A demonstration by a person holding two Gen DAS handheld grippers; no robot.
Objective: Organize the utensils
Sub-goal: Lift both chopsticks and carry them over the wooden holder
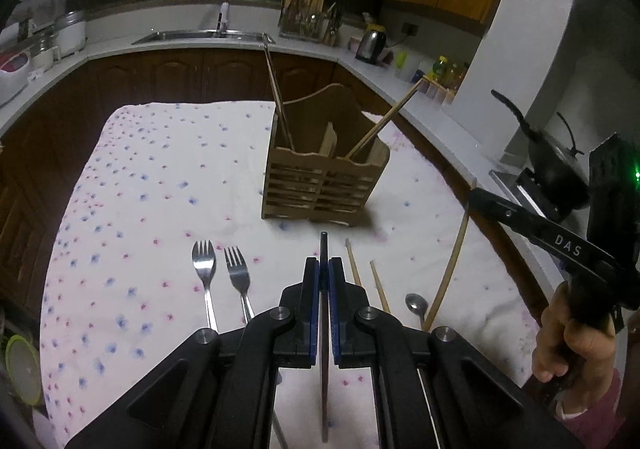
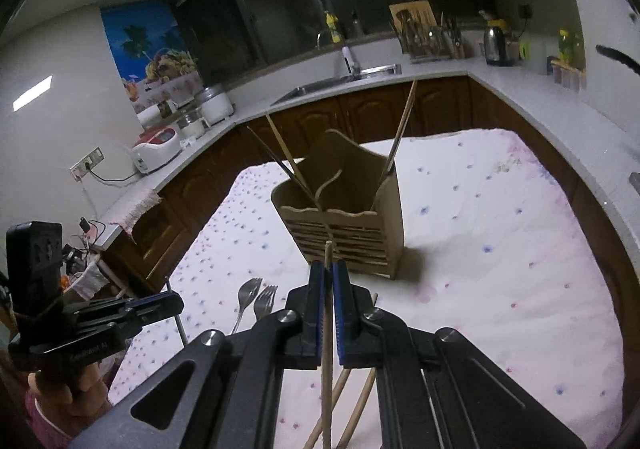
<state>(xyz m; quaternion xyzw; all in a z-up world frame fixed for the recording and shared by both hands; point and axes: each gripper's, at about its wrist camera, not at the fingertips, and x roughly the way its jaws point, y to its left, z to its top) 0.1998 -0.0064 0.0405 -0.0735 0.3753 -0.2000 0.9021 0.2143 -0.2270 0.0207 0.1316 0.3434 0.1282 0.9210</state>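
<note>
L black two-finger gripper (image 1: 324,269) pinches a thin dark chopstick (image 1: 323,249); R gripper (image 2: 328,273) pinches a light wooden chopstick (image 2: 328,329). Slatted wooden utensil box (image 1: 326,185) at 12 o'clock on flowery cloth (image 1: 160,209), two steel forks (image 1: 224,273) at 10.

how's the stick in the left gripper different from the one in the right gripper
The left gripper is shut on a dark chopstick; the right gripper is shut on a pale wooden chopstick. The dark one looks thinner and squarer at its tip, the wooden one rounder. Both stand roughly upright in the shut jaws, tips just past the fingers, in front of the wooden holder.
</note>
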